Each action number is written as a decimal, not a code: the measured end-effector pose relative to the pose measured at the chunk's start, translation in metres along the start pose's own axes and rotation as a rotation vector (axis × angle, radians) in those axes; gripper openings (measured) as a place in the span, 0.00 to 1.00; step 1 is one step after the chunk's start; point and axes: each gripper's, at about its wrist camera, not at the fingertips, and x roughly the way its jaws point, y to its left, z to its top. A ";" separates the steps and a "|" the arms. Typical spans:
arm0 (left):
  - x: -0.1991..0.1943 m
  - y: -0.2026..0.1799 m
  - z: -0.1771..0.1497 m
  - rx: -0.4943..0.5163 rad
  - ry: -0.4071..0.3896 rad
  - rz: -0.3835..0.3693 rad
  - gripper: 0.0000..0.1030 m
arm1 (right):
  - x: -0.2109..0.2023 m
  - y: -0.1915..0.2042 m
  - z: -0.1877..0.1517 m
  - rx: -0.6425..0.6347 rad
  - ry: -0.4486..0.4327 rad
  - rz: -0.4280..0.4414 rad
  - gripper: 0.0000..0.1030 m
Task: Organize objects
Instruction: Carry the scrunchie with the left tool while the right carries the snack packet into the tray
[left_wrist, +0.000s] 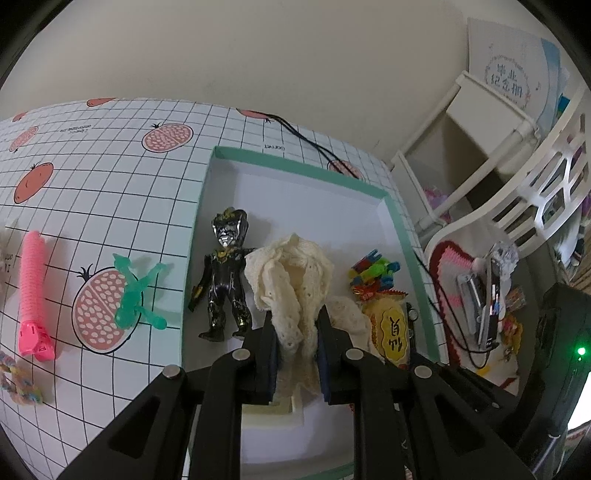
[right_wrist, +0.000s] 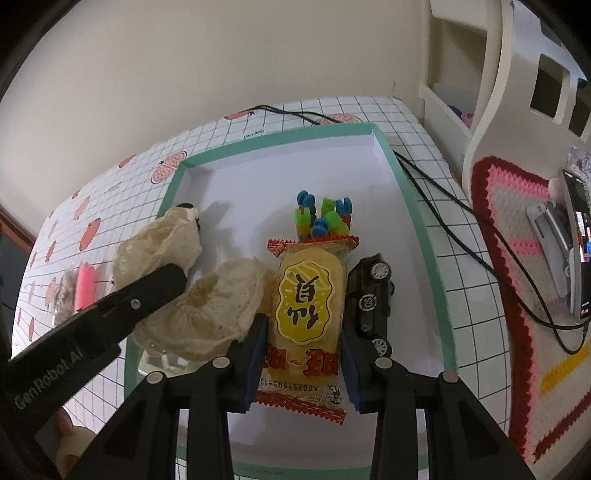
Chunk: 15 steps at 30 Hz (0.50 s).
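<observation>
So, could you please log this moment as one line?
left gripper: shut on lace cloth | right gripper: open around snack packet | both over box

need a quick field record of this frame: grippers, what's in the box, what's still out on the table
left gripper: shut on cream lace cloth, over the box
right gripper: fingers either side of the snack packet; contact unclear
box: teal-rimmed, white inside, open
in box: black figurine, colourful clip toy, black toy car, snack packet, second lace piece
on table outside box: pink ribbed toy, green translucent figure, pastel chain
table: grid cloth with fruit print
</observation>
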 end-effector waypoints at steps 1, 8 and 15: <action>0.001 0.000 0.000 0.001 0.004 0.001 0.17 | 0.001 0.000 0.000 -0.002 0.002 -0.001 0.38; 0.005 0.000 -0.002 0.013 0.026 0.001 0.18 | 0.007 0.000 -0.003 -0.007 0.019 -0.007 0.38; 0.009 -0.001 -0.004 0.028 0.028 0.006 0.18 | 0.012 -0.004 -0.006 -0.006 0.037 -0.013 0.38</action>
